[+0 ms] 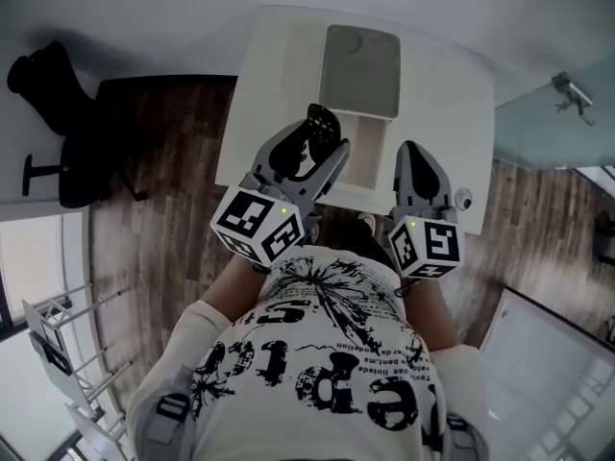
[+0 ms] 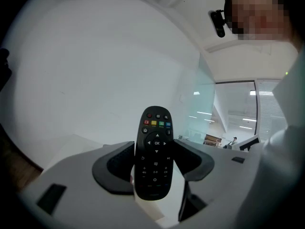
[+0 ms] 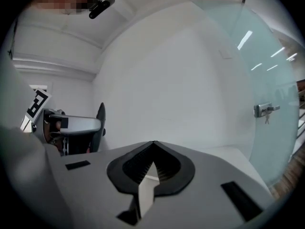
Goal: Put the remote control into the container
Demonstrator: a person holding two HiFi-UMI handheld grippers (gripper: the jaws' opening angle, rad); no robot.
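Note:
A black remote control [image 1: 318, 125] stands upright between the jaws of my left gripper [image 1: 309, 154], which is shut on its lower half. In the left gripper view the remote [image 2: 153, 149] shows its buttons, with coloured keys at the top, and the left gripper [image 2: 153, 168] pads press on its two sides. It hangs over the near left edge of an open white container [image 1: 370, 159], whose grey lid [image 1: 360, 70] lies just beyond. My right gripper [image 1: 415, 154] is shut and empty at the container's right; its tips [image 3: 153, 143] meet in a point.
Container and lid rest on a white table [image 1: 279, 56]. A small round white object [image 1: 464, 200] lies at the table's right near corner. A black office chair [image 1: 65, 152] stands on the wood floor at left. A glass wall [image 3: 267, 80] is on the right.

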